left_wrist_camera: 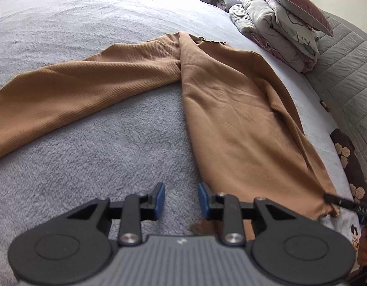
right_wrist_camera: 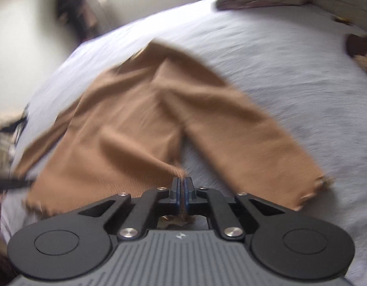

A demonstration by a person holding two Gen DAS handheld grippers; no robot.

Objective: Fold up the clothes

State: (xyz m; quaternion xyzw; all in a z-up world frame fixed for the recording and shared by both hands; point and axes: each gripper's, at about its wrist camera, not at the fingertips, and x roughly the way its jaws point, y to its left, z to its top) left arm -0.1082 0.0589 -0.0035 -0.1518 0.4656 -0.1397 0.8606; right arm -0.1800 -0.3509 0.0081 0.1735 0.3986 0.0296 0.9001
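Sweater [left_wrist_camera: 231, 100], tan fine-ribbed knit with frilled cuffs and hem, long-sleeved, lying flat on a grey fleecy bed cover [left_wrist_camera: 88, 131], one sleeve stretched far to the left; folded quilts and a pillow [left_wrist_camera: 278, 19] stacked at the far right. Right gripper [right_wrist_camera: 182, 183] is clenched on a near hem corner, while left gripper [left_wrist_camera: 181, 201] hangs released over the opposite hem corner, pads apart. Risks: thin knit could slip from the narrow pinch, and lifting one-handed could drag and bunch the body.
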